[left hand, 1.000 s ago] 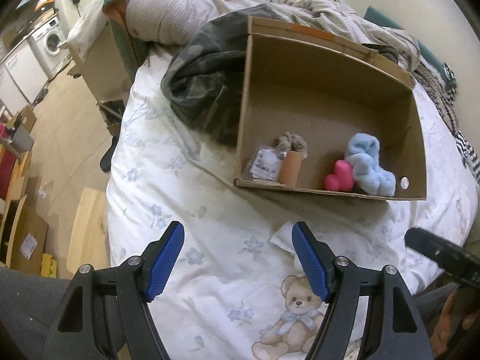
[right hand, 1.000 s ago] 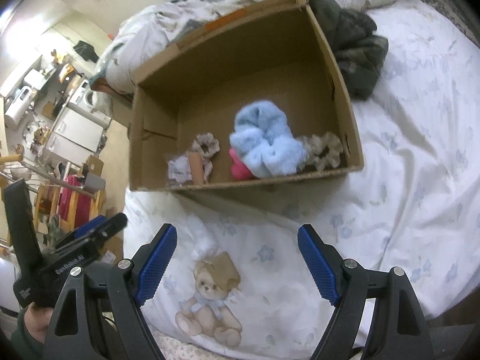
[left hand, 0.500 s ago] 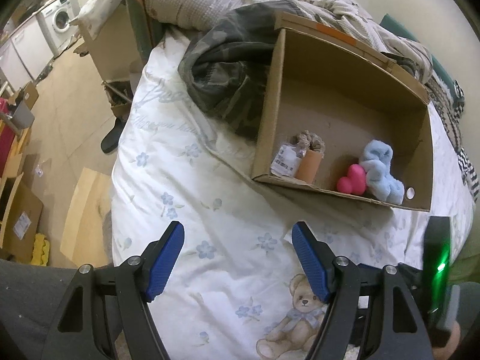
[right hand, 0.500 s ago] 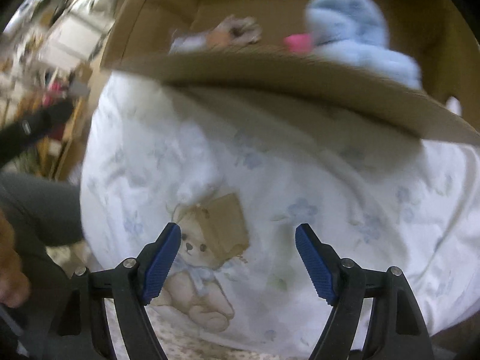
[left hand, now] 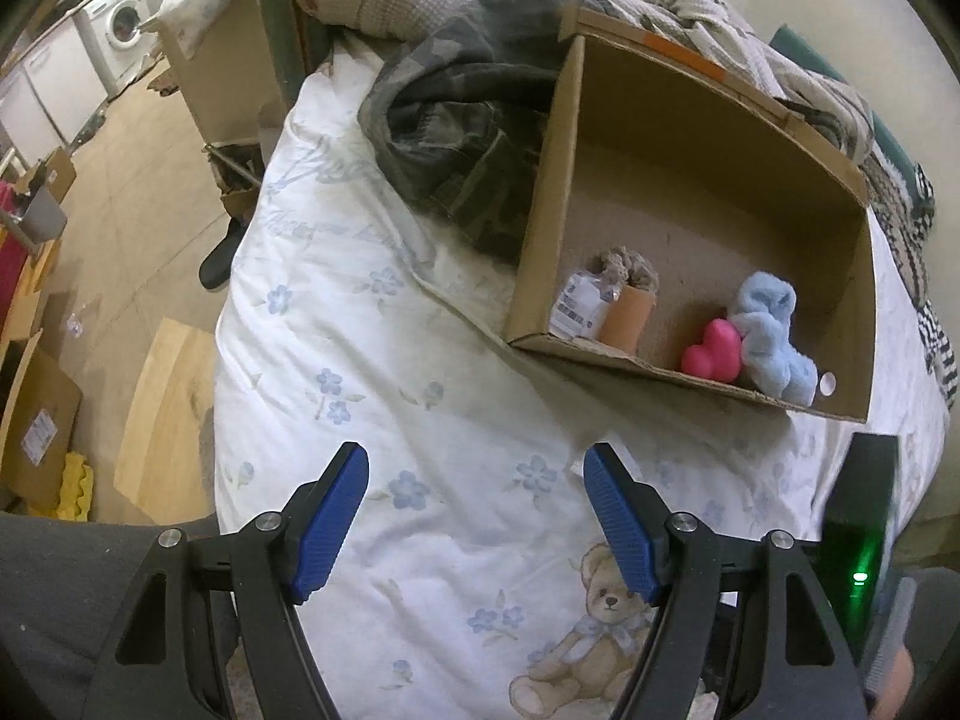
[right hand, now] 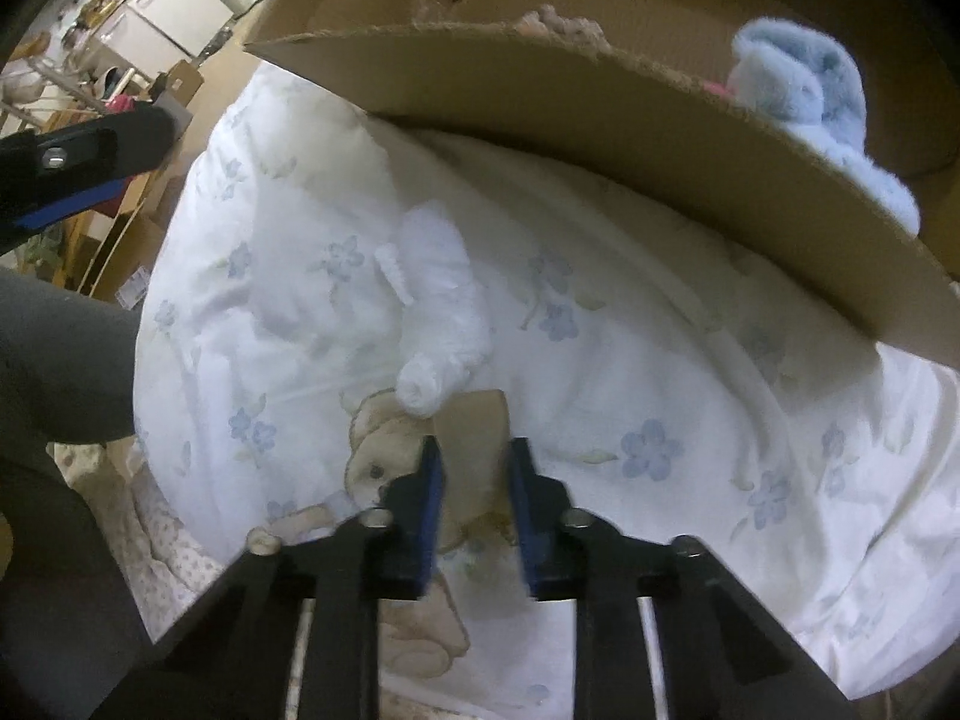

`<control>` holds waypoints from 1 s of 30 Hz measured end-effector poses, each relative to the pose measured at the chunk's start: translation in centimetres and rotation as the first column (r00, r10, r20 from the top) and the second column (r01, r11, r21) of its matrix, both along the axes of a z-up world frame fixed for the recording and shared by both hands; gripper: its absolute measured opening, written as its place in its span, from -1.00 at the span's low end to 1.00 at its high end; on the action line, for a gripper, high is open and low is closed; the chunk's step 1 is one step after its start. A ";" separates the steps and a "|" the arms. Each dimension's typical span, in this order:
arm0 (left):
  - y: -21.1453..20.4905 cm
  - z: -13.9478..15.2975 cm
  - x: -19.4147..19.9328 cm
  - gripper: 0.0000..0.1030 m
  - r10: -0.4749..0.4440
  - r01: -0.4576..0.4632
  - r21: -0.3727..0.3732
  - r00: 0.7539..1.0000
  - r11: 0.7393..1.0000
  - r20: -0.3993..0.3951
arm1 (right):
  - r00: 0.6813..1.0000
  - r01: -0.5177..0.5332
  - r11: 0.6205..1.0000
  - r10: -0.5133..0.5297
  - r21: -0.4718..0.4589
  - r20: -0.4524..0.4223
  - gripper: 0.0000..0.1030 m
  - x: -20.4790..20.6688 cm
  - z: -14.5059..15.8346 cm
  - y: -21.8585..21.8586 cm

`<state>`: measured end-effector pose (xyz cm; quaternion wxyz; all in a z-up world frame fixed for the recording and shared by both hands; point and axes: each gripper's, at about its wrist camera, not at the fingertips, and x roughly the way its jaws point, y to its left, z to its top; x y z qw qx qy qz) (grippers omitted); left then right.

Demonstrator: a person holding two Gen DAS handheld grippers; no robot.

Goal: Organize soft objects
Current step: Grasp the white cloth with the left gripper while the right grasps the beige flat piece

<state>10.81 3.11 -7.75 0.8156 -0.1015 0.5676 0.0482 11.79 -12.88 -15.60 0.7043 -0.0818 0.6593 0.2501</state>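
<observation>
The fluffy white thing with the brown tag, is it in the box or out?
Out. The white fluffy item lies on the bedsheet before the cardboard box.

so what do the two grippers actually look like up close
Both match: the left gripper and right gripper have black skeletal plastic arms with silver pivot bolts and blue ribbed pads on the fingers. A black unit with a green light sits on the right one.

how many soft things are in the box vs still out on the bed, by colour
In the cardboard box:
light blue fluffy item: 1
pink heart: 1
beige scrunchie: 1
On the bed:
white fluffy item, its brown card tag pinched by the right gripper: 1
Total: 4
</observation>
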 end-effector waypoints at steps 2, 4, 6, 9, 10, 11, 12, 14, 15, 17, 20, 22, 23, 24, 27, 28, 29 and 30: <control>-0.5 -0.3 0.1 0.39 -0.006 0.006 0.000 1.000 1.000 -0.007 | 1.000 0.010 1.000 -0.010 0.025 -0.002 -0.70 -0.1 0.7 -0.6; -1.0 -0.9 0.2 0.39 -0.015 0.015 -0.010 1.000 1.000 -0.025 | 1.000 0.023 0.999 -0.023 0.039 0.005 -0.83 -0.5 1.3 -1.6; -1.7 -1.5 0.4 0.39 -0.024 0.023 -0.028 0.999 0.999 -0.040 | 0.999 0.054 0.997 -0.054 0.060 0.005 -0.84 -0.7 2.0 -3.0; -3.2 -2.8 0.9 0.39 -0.045 0.041 -0.067 0.997 0.997 -0.065 | 0.994 0.103 0.991 -0.105 0.083 0.022 -0.84 -0.8 3.1 -4.8; -3.8 -3.1 1.1 0.39 -0.054 0.048 -0.077 0.996 0.996 -0.071 | 0.992 0.121 0.988 -0.124 0.094 0.027 -0.84 -0.7 3.5 -6.1; -4.5 -3.6 1.3 0.39 -0.068 0.062 -0.087 0.995 0.994 -0.076 | 0.988 0.144 0.983 -0.148 0.111 0.033 -0.84 -0.7 4.0 -6.9; -5.1 -3.9 1.4 0.39 -0.083 0.076 -0.090 0.993 0.993 -0.080 | 0.985 0.161 0.979 -0.167 0.124 0.041 -0.84 -0.6 4.4 -7.4; -6.5 -4.8 1.8 0.39 -0.128 0.120 -0.089 0.987 0.989 -0.098 | 0.977 0.194 0.970 -0.204 0.146 0.059 -0.84 -0.7 5.2 -8.8; -7.1 -5.1 2.0 0.39 -0.147 0.138 -0.087 0.983 0.987 -0.105 | 0.972 0.213 0.964 -0.225 0.156 0.063 -0.84 -0.8 5.5 -9.5; -8.4 -5.9 2.2 0.39 -0.193 0.186 -0.072 0.974 0.980 -0.121 | 0.964 0.243 0.955 -0.257 0.172 0.065 -0.84 -0.8 5.7 -10.4; -9.4 -7.2 2.1 0.39 -0.234 0.231 -0.034 0.960 0.972 -0.156 | 0.956 0.272 0.945 -0.287 0.179 0.064 -0.84 -0.4 6.1 -11.5; -9.5 -8.1 2.1 0.28 -0.241 0.238 -0.039 0.952 0.970 -0.186 | 0.954 0.279 0.943 -0.294 0.181 0.065 -0.84 -0.2 6.2 -11.7; -9.5 -8.3 2.1 0.14 -0.244 0.239 -0.045 0.950 0.970 -0.193 | 0.953 0.279 0.943 -0.295 0.181 0.066 -0.84 -0.1 6.3 -11.7; -9.4 -8.4 2.1 -0.30 -0.251 0.244 -0.058 0.949 0.968 -0.191 | 0.954 0.278 0.943 -0.294 0.181 0.067 -0.84 -0.1 6.2 -11.2; -9.1 -8.3 2.1 -0.58 -0.267 0.250 -0.110 0.945 0.962 -0.187 | 0.956 0.270 0.947 -0.285 0.174 0.064 -0.84 -0.2 6.1 -11.1; -8.9 -8.0 2.0 -0.58 -0.262 0.247 -0.102 0.949 0.963 -0.177 | 0.957 0.270 0.947 -0.283 0.173 0.061 -0.84 -0.2 5.9 -10.8; -8.6 -7.7 1.9 -0.59 -0.260 0.248 -0.089 0.952 0.965 -0.164 | 0.958 0.269 0.948 -0.282 0.171 0.059 -0.84 -0.2 5.8 -10.7; -8.2 -7.3 1.7 -0.59 -0.259 0.248 -0.086 0.954 0.965 -0.153 | 0.958 0.269 0.948 -0.282 0.169 0.058 -0.84 -0.3 5.7 -10.7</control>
